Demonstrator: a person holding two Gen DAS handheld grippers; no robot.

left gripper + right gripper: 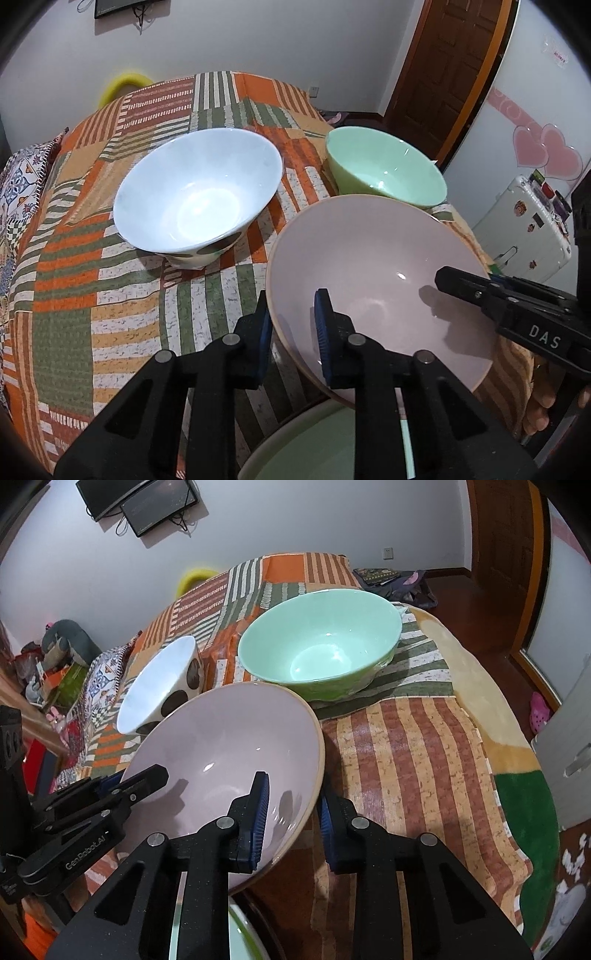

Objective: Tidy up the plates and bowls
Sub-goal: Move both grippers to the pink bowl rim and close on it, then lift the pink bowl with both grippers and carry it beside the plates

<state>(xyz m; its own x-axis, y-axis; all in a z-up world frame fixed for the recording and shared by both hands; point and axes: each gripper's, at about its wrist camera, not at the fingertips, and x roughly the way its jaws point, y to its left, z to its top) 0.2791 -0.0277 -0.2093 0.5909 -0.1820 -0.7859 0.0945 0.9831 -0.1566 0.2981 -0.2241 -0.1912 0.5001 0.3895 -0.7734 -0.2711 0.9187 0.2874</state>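
Two black grippers clamp opposite sides of a pale pink bowl [376,280] above a bed spread with an orange, green and cream patchwork blanket [92,295]. The left gripper [291,332] has its blue pads nearly together on the bowl's near-left rim, one finger inside and one outside; the right gripper [291,812] pinches the opposite rim the same way. The pink bowl is empty and tilted, its far edge close to an empty mint green bowl [321,642] that sits on the blanket. An empty white bowl with dark spots [199,195] stands apart to the left. The rim of another pale green dish [317,443] shows just below the pink bowl, its contents hidden.
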